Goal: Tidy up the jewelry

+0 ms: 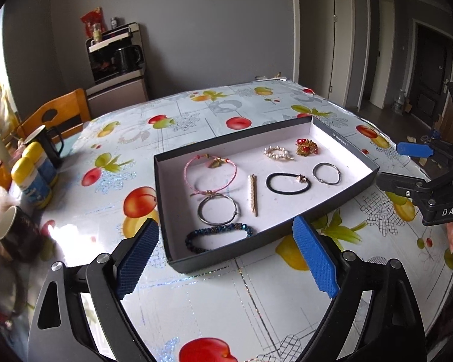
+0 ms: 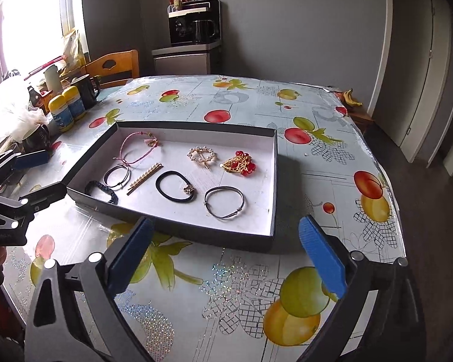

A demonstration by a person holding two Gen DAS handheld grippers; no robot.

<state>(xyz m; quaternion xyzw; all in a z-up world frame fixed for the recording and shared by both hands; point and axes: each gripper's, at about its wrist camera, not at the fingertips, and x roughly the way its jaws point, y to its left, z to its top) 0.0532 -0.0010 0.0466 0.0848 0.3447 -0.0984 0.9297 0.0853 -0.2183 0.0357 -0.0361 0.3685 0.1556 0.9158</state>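
Note:
A shallow black box lid with a white floor lies on the table and holds the jewelry: a pink cord bracelet, a silver bangle, a dark blue beaded bracelet, a pearl hair clip, a black hair tie, a second silver bangle, a pearl brooch and a red-and-gold brooch. My left gripper is open and empty before the box's near edge. My right gripper is open and empty, likewise.
The table wears a glossy fruit-print cloth. Mugs and yellow-capped bottles crowd its left side. A wooden chair stands behind. Bananas lie at the far right corner. The floor drops off to the right.

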